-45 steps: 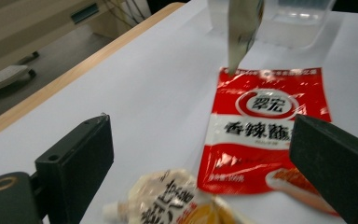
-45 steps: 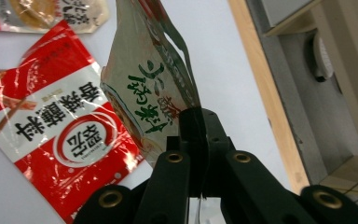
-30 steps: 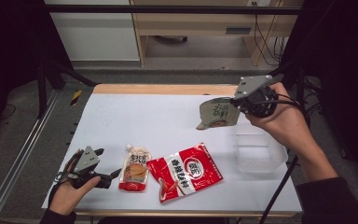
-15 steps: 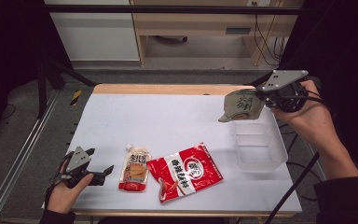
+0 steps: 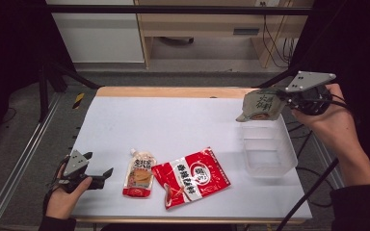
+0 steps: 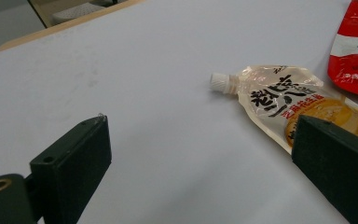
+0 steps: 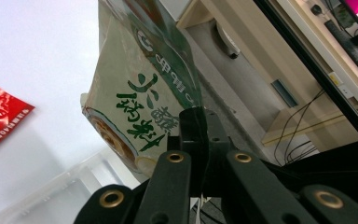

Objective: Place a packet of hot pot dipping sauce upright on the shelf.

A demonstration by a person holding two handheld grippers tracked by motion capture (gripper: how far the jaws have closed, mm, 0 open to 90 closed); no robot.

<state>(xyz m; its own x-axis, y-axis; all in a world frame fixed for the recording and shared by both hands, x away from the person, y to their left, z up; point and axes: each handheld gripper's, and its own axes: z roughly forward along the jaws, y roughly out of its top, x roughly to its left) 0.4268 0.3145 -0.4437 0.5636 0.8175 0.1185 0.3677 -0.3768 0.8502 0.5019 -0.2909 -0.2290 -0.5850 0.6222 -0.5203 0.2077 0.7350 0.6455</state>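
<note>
My right gripper [image 5: 283, 98] is shut on a grey-green pouch [image 5: 260, 106] with green lettering and holds it in the air over the far end of a clear plastic box [image 5: 267, 150] at the table's right. In the right gripper view the pouch [image 7: 142, 91] hangs from the closed jaws above the box [image 7: 65, 191]. My left gripper [image 5: 101, 172] rests open on the table's front left corner, nothing between its jaws. Just right of it lie a clear spouted sauce pouch [image 5: 140, 173] [image 6: 291, 105] and a red packet [image 5: 191, 176] [image 6: 356, 49].
The white table [image 5: 173, 120] has a wooden far edge. Past it stand a wooden shelf unit [image 5: 207, 24] and cables on the floor. Metal rails [image 5: 24, 154] run along the table's left side. A cable trails from my right gripper past the table's right front.
My right gripper has carried the grey-green pouch rightward, from left of the box to above its far end. The left hand has shifted slightly leftward near the front corner.
</note>
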